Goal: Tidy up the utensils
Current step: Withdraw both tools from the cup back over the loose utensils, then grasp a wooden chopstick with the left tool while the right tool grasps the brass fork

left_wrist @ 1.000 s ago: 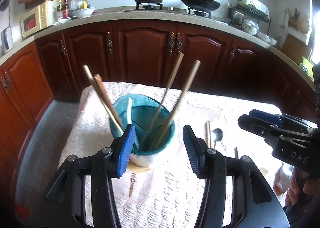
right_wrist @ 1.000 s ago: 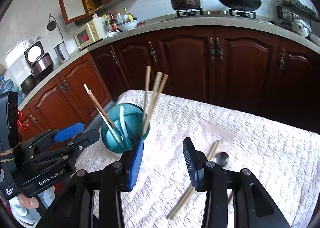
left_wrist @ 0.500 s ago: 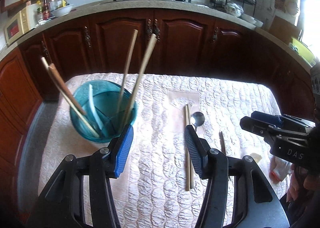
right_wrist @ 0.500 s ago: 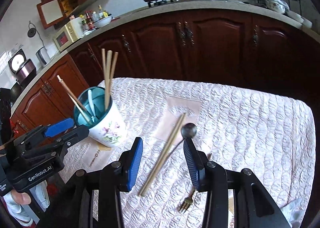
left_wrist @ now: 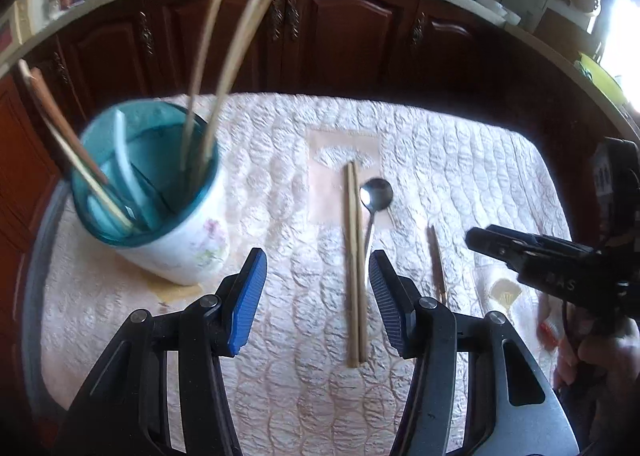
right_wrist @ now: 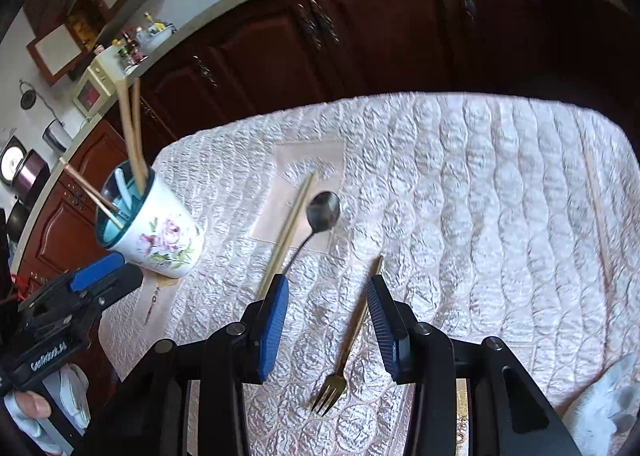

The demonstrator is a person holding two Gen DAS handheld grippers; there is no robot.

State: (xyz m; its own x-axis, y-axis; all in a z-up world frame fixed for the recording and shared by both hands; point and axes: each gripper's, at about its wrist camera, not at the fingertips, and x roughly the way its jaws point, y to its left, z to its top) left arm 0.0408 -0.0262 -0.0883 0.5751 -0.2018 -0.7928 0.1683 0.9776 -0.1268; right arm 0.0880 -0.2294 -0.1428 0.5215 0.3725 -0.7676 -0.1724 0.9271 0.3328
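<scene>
Fork (right_wrist: 349, 340) lies on cloth btwn open right gripper (right_wrist: 327, 288) jaws, untouched.

My table (left_wrist: 460, 159) wears a quilted pale pink cloth. On it, at my left, stands a floral holder cup (right_wrist: 160, 240) with a teal inside. Mid-table a pair of chopsticks (left_wrist: 354, 256) lies just beside a metal spoon (left_wrist: 374, 199). A fork (right_wrist: 352, 340) lies nearer me, and one chopstick (right_wrist: 598, 215) rests well apart at right.
</scene>
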